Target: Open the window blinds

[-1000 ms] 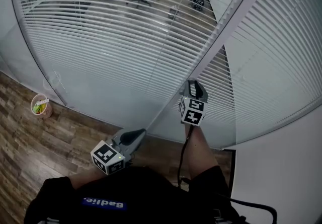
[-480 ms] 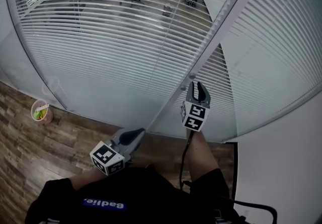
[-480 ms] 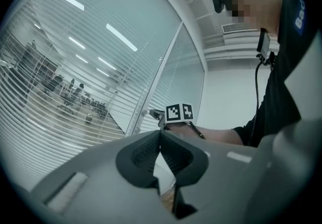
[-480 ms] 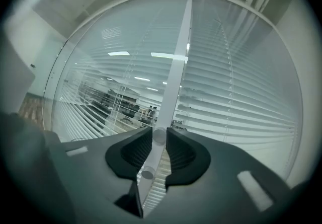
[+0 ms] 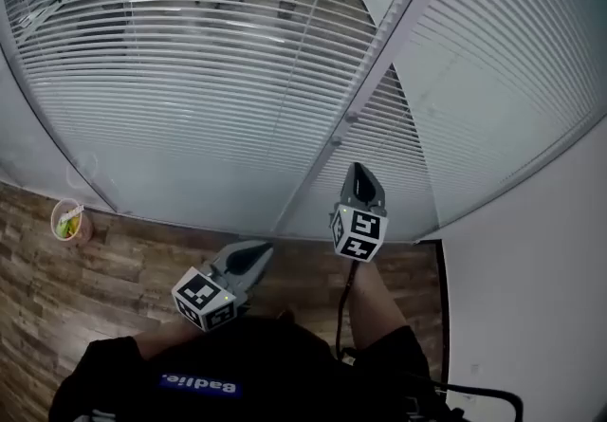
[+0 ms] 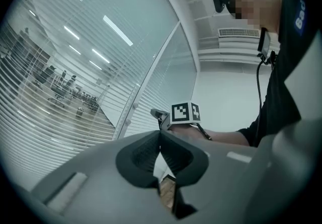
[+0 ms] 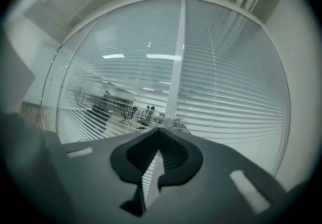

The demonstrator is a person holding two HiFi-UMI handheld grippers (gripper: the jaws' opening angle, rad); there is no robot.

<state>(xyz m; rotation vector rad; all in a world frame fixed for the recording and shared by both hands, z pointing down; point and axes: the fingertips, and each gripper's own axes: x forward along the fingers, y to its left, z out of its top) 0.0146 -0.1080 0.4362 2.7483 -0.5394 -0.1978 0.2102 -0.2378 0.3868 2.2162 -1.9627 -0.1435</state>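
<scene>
Right tool (image 5: pixel 357 169) just closed empty, facing blinds (image 5: pixel 190 60).

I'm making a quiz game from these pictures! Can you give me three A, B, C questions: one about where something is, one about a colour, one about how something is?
1. Where is the small cup?
A) on the floor by the glass wall
B) on a shelf
C) in a hand-held gripper
2. What colour is the floor?
A) blue
B) brown wood
C) white
3. How are the left hand-held gripper's jaws?
A) wide apart
B) gripping a cord
C) together, nothing between

Answers: 1 A, it stands on the planks at the head view's left. 2 B, brown boards show. 3 C, its own view shows the tips meeting, empty.
</scene>
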